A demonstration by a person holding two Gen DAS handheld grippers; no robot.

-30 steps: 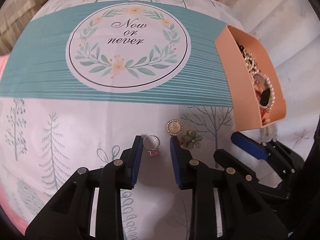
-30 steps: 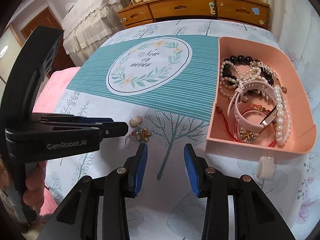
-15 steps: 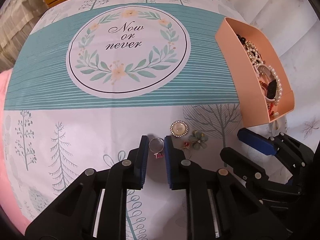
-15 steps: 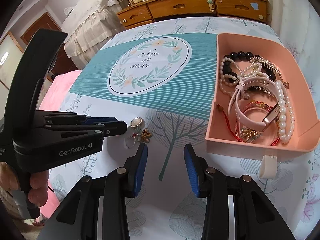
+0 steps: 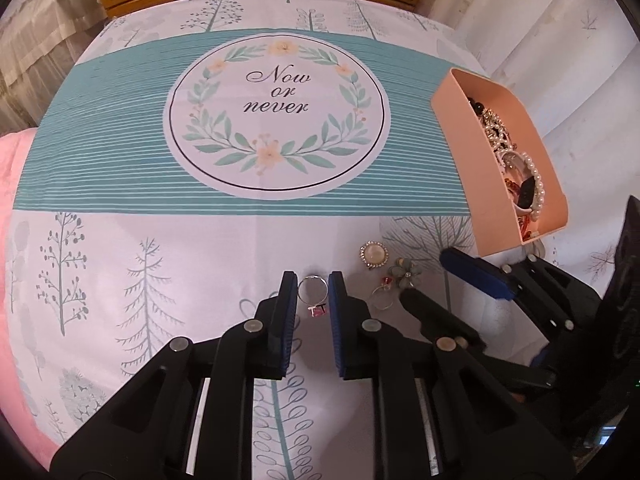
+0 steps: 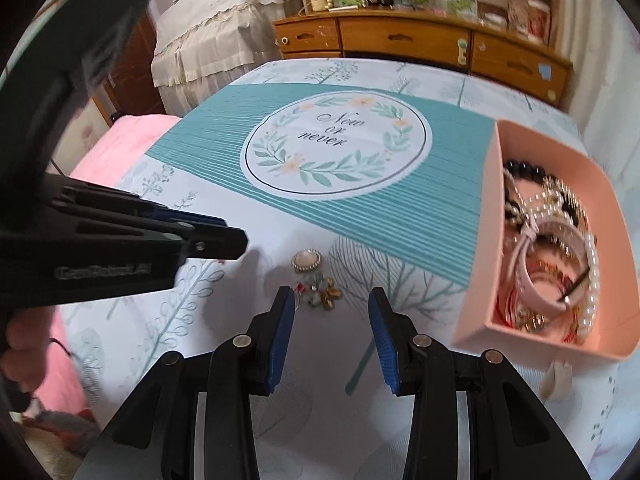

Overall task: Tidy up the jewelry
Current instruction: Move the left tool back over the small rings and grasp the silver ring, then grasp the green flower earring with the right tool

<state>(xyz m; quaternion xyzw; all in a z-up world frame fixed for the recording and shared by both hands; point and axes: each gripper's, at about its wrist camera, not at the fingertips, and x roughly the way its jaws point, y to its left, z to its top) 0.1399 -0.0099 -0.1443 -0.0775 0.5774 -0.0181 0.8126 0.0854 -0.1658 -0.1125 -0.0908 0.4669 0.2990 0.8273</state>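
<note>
My left gripper (image 5: 313, 285) is shut on a silver ring with a pink stone (image 5: 313, 295), held between its blue pads above the printed cloth. On the cloth to its right lie a round pearl brooch (image 5: 374, 255), a green flower piece (image 5: 405, 271) and another thin ring with a red stone (image 5: 382, 295). The peach jewelry box (image 5: 472, 168) stands at the right, filled with bracelets and pearl strands (image 6: 560, 248). My right gripper (image 6: 331, 308) is open and empty just in front of the brooch (image 6: 306, 261) and flower piece (image 6: 322, 294).
The bed carries a teal and white cloth with a "Now or never" wreath (image 5: 276, 116). A wooden dresser (image 6: 420, 40) stands beyond the far edge. A small white clip (image 6: 558, 376) lies in front of the box. Pink bedding (image 6: 120, 140) lies at the left.
My left gripper closed on the pink-stone ring and lifted it off the cloth. My right gripper moved left toward the loose pieces and stayed open.
</note>
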